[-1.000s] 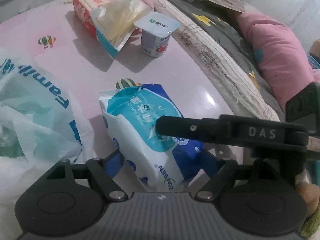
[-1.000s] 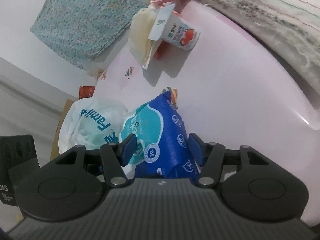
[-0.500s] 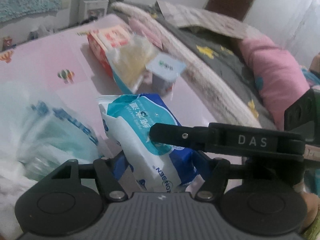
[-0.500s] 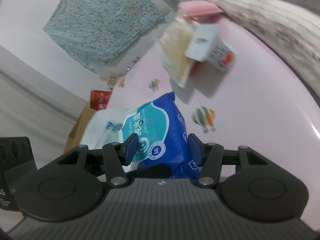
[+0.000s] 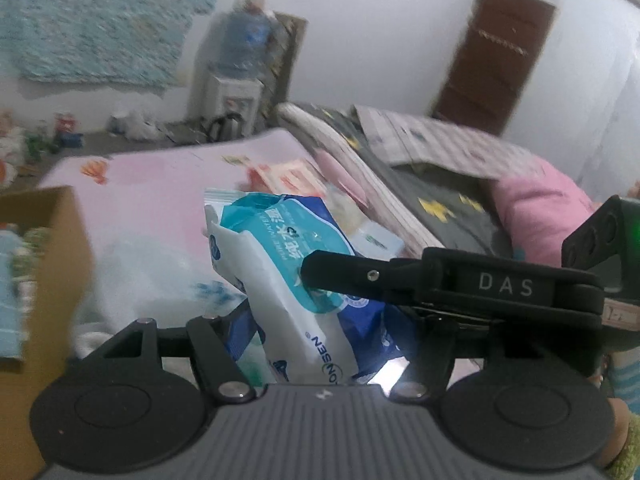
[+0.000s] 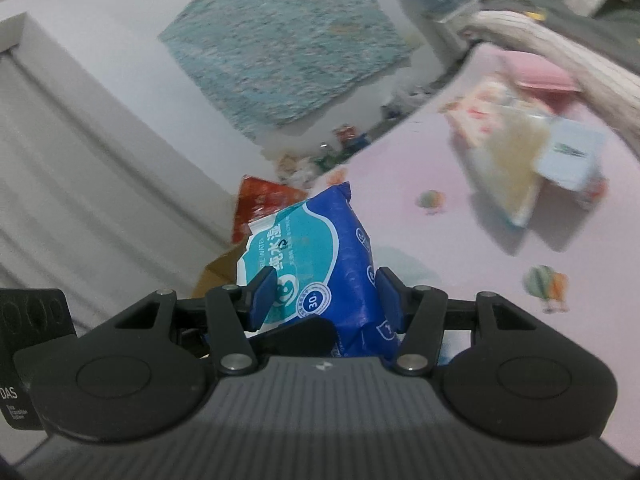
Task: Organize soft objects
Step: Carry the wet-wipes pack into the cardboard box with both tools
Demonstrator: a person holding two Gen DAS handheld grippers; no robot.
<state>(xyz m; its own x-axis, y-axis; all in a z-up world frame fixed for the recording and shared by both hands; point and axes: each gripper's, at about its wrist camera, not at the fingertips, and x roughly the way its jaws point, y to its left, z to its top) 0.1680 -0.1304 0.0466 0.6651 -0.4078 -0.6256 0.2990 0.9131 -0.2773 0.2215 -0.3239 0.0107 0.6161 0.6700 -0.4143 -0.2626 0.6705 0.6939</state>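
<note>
Left hand-held gripper point(image 5: 320, 336): clamped on the near end of a wet wipes pack point(image 5: 280, 264), blue and white with a teal label. Pack is held clear of the pink desk point(image 5: 160, 184). Long axis runs straight ahead from the gripper, far crimped end pointing away and slightly up, label face turned up and to the left. The right gripper's black finger crosses in from the right and lies against the label.

Left of this gripper: a cardboard box point(image 5: 44, 272), close by. Ahead, beyond the pack: blurred red-and-white snack packet point(image 5: 288, 176) on the desk. Right of it: bed with grey quilt point(image 5: 440, 200) and pink pillow point(image 5: 540, 208).

Right hand-held gripper point(image 6: 320, 292): blue pads pressed on both sides of the same pack point(image 6: 316, 252), near its lower end. Long axis points ahead and up from the gripper, tilted a little right; dark blue side faces right.

Ahead right, on the desk: clear bag of pale contents point(image 6: 508, 152) and a yogurt cup point(image 6: 568, 160), touching, both blurred.
</note>
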